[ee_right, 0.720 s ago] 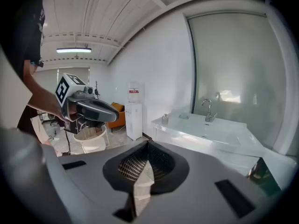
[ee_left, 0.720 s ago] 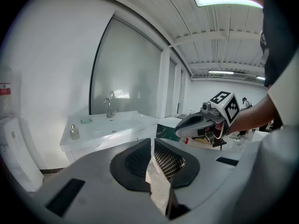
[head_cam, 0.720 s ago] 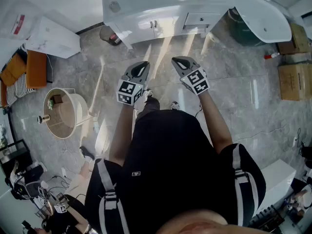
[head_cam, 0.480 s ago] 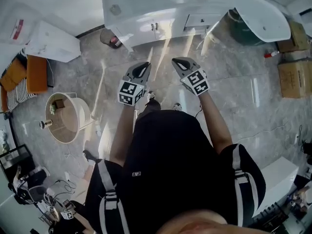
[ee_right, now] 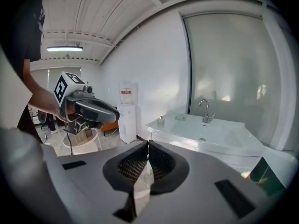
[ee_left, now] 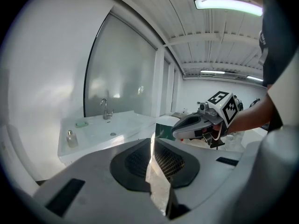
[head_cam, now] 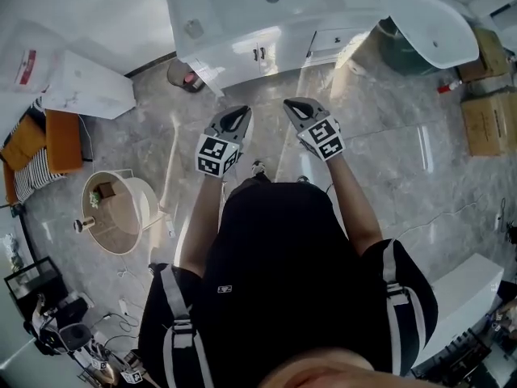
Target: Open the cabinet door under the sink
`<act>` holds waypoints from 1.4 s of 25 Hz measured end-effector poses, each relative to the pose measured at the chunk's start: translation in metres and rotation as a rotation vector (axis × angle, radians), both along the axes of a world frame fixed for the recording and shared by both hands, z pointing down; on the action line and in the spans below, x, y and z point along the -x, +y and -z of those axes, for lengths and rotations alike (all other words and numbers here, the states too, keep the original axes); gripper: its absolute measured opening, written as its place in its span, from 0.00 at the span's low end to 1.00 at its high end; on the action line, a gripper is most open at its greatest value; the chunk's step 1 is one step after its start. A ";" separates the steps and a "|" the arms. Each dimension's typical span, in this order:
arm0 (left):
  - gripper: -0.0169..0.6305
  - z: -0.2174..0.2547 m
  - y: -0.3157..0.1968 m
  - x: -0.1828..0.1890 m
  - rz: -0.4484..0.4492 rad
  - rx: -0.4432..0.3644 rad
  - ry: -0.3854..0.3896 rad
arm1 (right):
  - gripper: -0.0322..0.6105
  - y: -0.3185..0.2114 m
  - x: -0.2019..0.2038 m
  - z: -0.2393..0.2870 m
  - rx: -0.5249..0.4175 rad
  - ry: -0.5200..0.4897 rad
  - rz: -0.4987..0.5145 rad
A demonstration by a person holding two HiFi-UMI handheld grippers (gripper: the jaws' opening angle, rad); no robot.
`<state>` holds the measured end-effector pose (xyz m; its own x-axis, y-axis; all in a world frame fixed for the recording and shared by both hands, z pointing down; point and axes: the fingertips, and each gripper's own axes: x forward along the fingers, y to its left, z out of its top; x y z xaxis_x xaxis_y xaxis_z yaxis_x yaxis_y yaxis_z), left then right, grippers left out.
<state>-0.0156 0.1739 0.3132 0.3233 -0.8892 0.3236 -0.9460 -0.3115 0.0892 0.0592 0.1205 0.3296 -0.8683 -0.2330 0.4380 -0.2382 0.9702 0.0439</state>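
Observation:
A white sink vanity (head_cam: pixel 242 10) stands at the top of the head view. Its two cabinet doors (head_cam: pixel 242 59) are closed, with small dark handles (head_cam: pixel 260 53) side by side. My left gripper (head_cam: pixel 236 110) and right gripper (head_cam: pixel 296 103) are held side by side over the floor, short of the vanity and apart from it. Both are shut with nothing between the jaws. In the left gripper view the left gripper (ee_left: pixel 152 141) points past the vanity (ee_left: pixel 107 129), with the right gripper (ee_left: pixel 196 125) beside it. The right gripper (ee_right: pixel 148 146) faces the basin (ee_right: pixel 205 129).
A white bathtub (head_cam: pixel 428 23) lies right of the vanity, with cardboard boxes (head_cam: pixel 489 120) beyond. A small bin (head_cam: pixel 184 75) sits at the vanity's left foot. A white unit (head_cam: pixel 89 87), an orange seat (head_cam: pixel 40 132) and a round tub table (head_cam: pixel 113 212) stand left.
The vanity now shows slightly lower and nearer in the head view. Both grippers hold the same shut pose in front of the body.

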 end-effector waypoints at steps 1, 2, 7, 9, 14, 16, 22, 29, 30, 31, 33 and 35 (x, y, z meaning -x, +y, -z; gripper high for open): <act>0.08 0.001 -0.002 0.001 -0.001 0.000 -0.004 | 0.14 -0.001 0.002 0.001 0.001 -0.004 0.001; 0.08 0.003 -0.005 0.002 0.002 0.000 -0.005 | 0.14 -0.002 0.004 0.002 0.002 -0.006 0.006; 0.08 0.007 -0.019 -0.007 0.032 -0.005 -0.013 | 0.14 -0.015 0.001 0.007 -0.003 -0.020 0.042; 0.08 0.007 -0.023 -0.018 0.041 -0.010 -0.017 | 0.14 -0.020 -0.006 0.007 -0.005 -0.023 0.055; 0.08 0.008 -0.033 -0.036 0.089 -0.011 -0.026 | 0.14 -0.034 -0.023 0.009 -0.002 -0.036 0.093; 0.08 0.009 -0.034 -0.042 0.108 -0.009 -0.032 | 0.14 -0.036 -0.028 0.008 0.001 -0.038 0.110; 0.08 0.007 -0.035 -0.045 0.140 -0.007 -0.038 | 0.14 -0.040 -0.035 0.001 -0.001 -0.039 0.132; 0.08 -0.001 -0.059 -0.020 0.062 -0.010 -0.043 | 0.14 -0.058 -0.016 -0.012 0.008 -0.031 0.060; 0.08 -0.003 -0.064 -0.015 0.041 -0.010 -0.046 | 0.14 -0.063 -0.011 -0.014 0.010 -0.030 0.042; 0.08 -0.006 -0.069 -0.009 0.020 -0.007 -0.050 | 0.14 -0.067 -0.004 -0.017 0.013 -0.030 0.023; 0.08 -0.009 -0.079 0.008 -0.018 0.000 -0.060 | 0.14 -0.074 0.011 -0.022 0.022 -0.030 -0.008; 0.08 -0.012 -0.086 0.028 -0.050 0.004 -0.060 | 0.14 -0.077 0.029 -0.027 0.026 -0.025 -0.035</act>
<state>-0.0438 0.0881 0.3248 0.3476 -0.8708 0.3476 -0.9329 -0.3586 0.0343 0.0300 0.0430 0.3561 -0.8703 -0.2521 0.4231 -0.2728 0.9620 0.0120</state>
